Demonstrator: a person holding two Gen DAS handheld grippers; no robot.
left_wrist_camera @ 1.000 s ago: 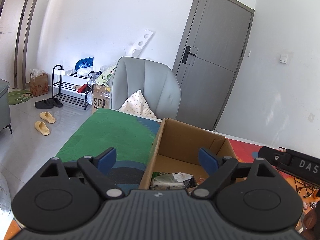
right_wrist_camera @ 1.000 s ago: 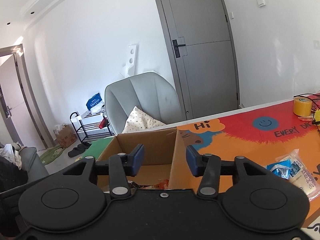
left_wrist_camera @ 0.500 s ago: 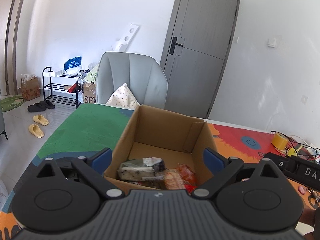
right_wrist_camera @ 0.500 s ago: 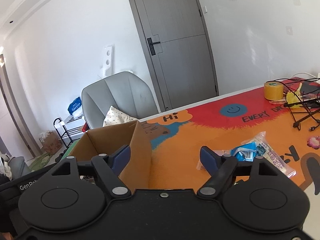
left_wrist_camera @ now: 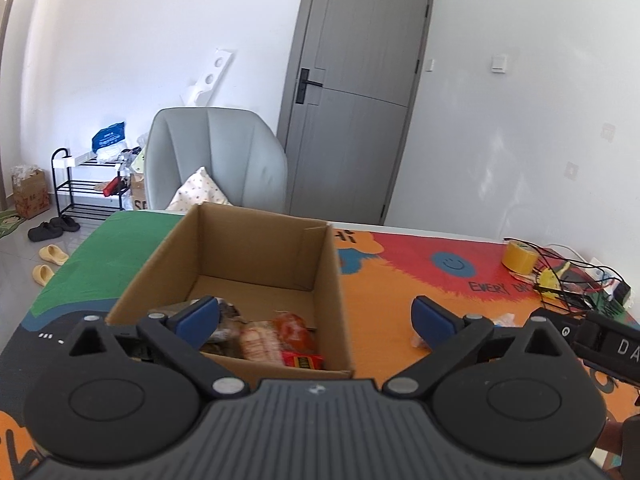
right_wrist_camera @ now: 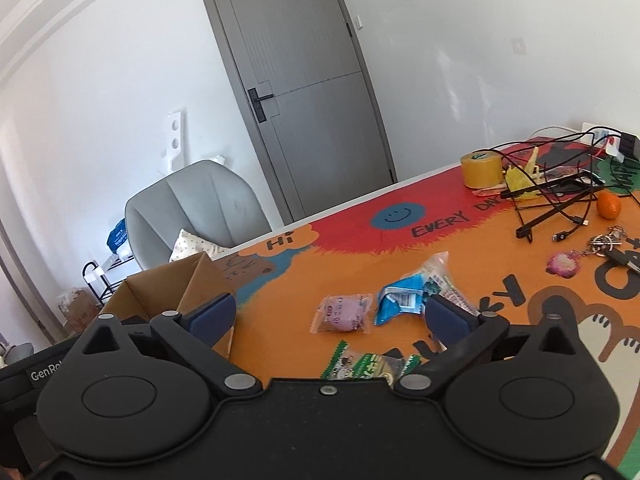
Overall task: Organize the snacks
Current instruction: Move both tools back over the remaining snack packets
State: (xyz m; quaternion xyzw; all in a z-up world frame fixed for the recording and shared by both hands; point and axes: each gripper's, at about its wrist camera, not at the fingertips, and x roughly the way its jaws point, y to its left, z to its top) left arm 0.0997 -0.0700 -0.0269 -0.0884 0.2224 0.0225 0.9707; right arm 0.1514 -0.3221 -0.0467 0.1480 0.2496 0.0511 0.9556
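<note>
Right gripper (right_wrist_camera: 328,316), fingers spread and empty, above pink packet (right_wrist_camera: 343,313) right of the box (right_wrist_camera: 160,292): light, soft, crinkly; pinch across its middle. Left gripper (left_wrist_camera: 316,316) likewise released.

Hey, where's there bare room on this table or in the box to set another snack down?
The cardboard box is bare across its back half; packets crowd its near wall. The orange mat between the box and the pink snack packet is free. The far right is crowded with the yellow tape roll, cables and keys.
</note>
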